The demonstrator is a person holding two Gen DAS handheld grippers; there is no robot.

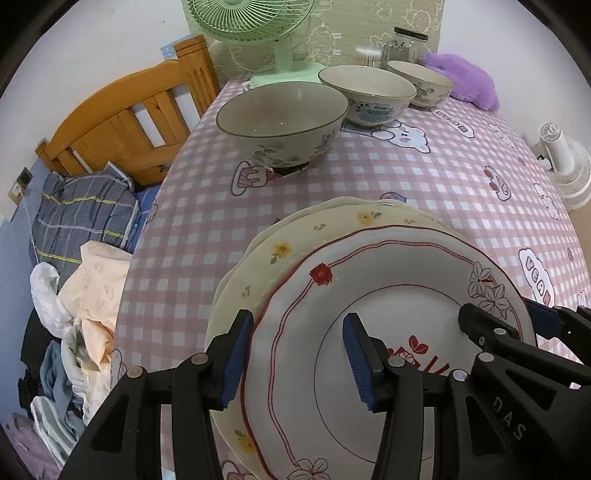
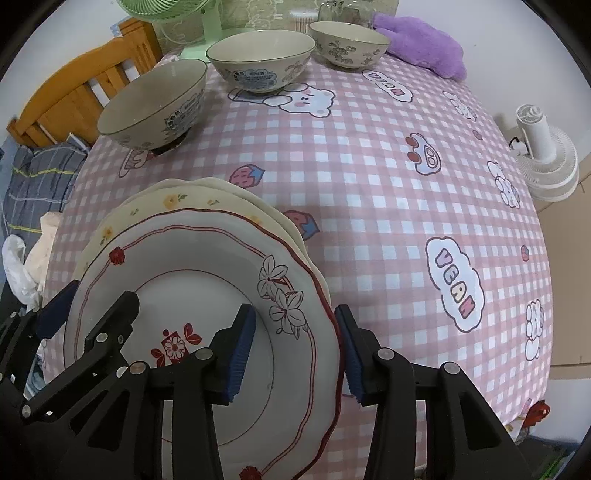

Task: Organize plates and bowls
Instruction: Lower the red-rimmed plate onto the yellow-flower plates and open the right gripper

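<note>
"VEAN" is printed in a white cloud on the pink checked tablecloth (image 2: 369, 177), and "DAS" on the right gripper's black arm. The white red-rimmed flowered plate (image 1: 388, 295) tops cream plates (image 1: 258, 258); left gripper (image 1: 299, 354) clasps its nine-o'clock rim, right gripper (image 2: 295, 350) its three-o'clock rim. Three bowls (image 1: 280, 122) stand at twelve.

I am looking down over my left gripper (image 1: 295, 354), its blue pads straddling the left rim of the red-trimmed plate (image 1: 369, 295); whether they are pressing it I cannot tell. That plate is sitting on a cream plate with yellow flowers (image 1: 280, 247). My right gripper (image 1: 517, 325) is reaching over the opposite rim. Three bowls (image 1: 280, 118) are standing in a row (near the green fan (image 1: 258, 22)) on the pink checked tablecloth (image 1: 406, 184).
</note>
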